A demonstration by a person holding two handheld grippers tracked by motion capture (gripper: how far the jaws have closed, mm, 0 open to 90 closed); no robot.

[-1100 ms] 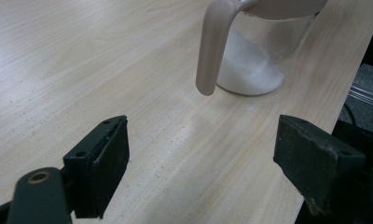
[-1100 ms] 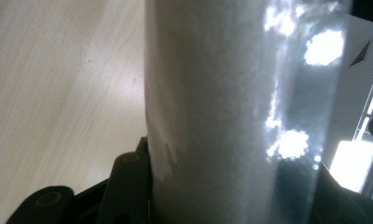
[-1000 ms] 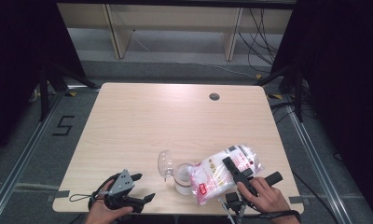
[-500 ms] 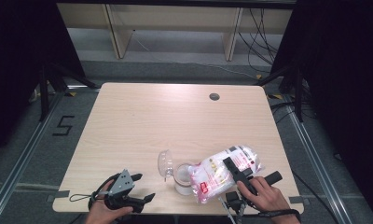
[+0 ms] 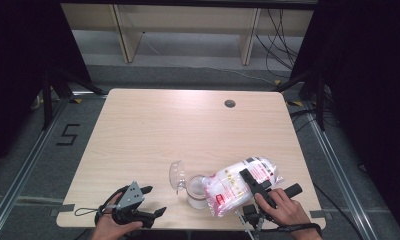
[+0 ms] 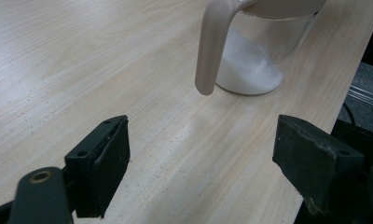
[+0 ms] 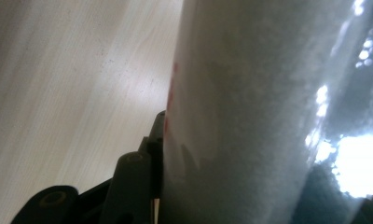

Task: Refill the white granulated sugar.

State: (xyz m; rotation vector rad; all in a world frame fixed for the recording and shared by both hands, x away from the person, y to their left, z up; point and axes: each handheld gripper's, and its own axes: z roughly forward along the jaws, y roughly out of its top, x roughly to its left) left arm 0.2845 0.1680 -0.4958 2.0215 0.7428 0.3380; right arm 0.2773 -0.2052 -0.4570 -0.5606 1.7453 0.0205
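The right gripper (image 5: 252, 184) has its jaws clamped across the soft, crinkly bag (image 5: 240, 184) of white grains, which sags around them and is best gripped mid-body. Beyond its tilted mouth stands the clear jug (image 6: 264, 51), probably rigid and light. The left gripper (image 5: 149, 201) rests wide open and empty, the jug's handle (image 6: 211, 46) just ahead of its jaws.

Beyond the left gripper (image 6: 201, 172), matt black plastic, stands a clear glossy jug (image 6: 264, 51) on pale matt wood table (image 5: 153, 140); the right gripper (image 5: 255, 187) clamps a shiny plastic-film bag (image 5: 238, 185).
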